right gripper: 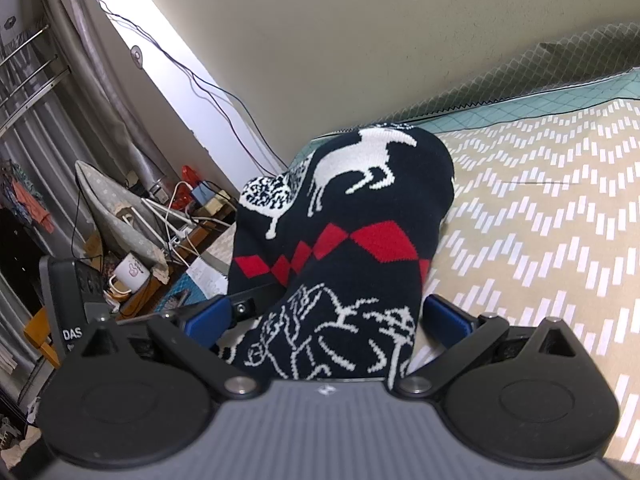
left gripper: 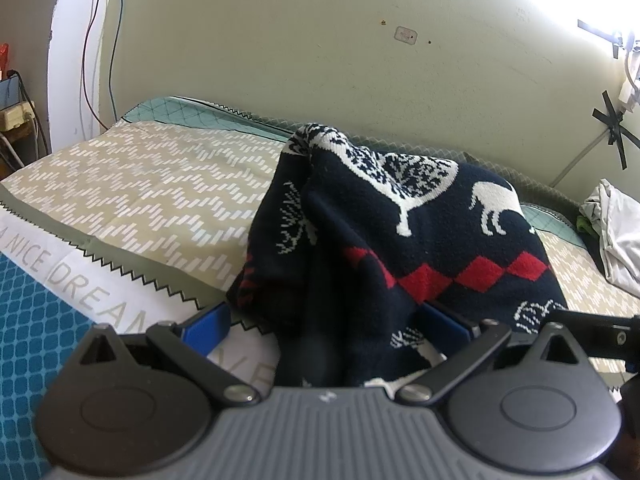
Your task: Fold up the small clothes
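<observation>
Left gripper (left gripper: pixel 326 320): blue-padded fingers parted wide, cloth filling the gap. Right gripper (right gripper: pixel 328 316): same pose, fingers flanking bunched cloth.

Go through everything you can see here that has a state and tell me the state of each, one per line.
Navy knitted sweater with white deer and red diamonds: bunched, lifted off the bed, held by both tools.
Left tool: fingers around sweater fabric.
Right tool: fingers around sweater fabric.
Beige chevron-patterned bedspread: spread flat.
White crumpled garment: lying unfolded at the bed's edge.
</observation>
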A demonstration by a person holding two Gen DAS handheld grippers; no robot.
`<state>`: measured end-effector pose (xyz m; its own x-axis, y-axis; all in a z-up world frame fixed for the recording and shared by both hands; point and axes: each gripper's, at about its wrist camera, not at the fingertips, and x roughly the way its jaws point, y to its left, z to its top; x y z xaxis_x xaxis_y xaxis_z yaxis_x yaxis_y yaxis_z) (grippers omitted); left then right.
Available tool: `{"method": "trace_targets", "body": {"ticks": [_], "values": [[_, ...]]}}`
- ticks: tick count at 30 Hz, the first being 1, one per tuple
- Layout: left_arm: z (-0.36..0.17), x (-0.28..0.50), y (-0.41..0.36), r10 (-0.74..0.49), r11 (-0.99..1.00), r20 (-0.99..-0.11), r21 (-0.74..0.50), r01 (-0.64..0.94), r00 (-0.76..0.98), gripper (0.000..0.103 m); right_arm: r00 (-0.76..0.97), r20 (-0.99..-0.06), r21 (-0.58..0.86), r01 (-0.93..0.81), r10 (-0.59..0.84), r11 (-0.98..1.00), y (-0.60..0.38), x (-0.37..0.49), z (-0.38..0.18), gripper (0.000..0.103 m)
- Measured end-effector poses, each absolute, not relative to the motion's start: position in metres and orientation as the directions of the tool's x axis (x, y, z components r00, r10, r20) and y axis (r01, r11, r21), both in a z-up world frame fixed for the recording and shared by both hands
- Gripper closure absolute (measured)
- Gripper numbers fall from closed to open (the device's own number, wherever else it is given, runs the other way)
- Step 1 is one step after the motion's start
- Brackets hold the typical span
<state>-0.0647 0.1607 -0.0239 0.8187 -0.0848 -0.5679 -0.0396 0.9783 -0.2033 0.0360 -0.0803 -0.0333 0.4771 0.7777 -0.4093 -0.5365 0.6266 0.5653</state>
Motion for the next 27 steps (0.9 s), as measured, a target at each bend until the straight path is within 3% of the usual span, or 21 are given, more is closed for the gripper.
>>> {"method": "trace_targets", "body": {"ticks": [27], "values": [[-0.0236,-0.0631,0.1638,-0.101,0.974,-0.563,-0.226,-0.035,0.820,0.000,0.483,-0.408,0.566,-0.532,0.775,0.630,-0.0800,0.0364,-0.0333,0.006]]}}
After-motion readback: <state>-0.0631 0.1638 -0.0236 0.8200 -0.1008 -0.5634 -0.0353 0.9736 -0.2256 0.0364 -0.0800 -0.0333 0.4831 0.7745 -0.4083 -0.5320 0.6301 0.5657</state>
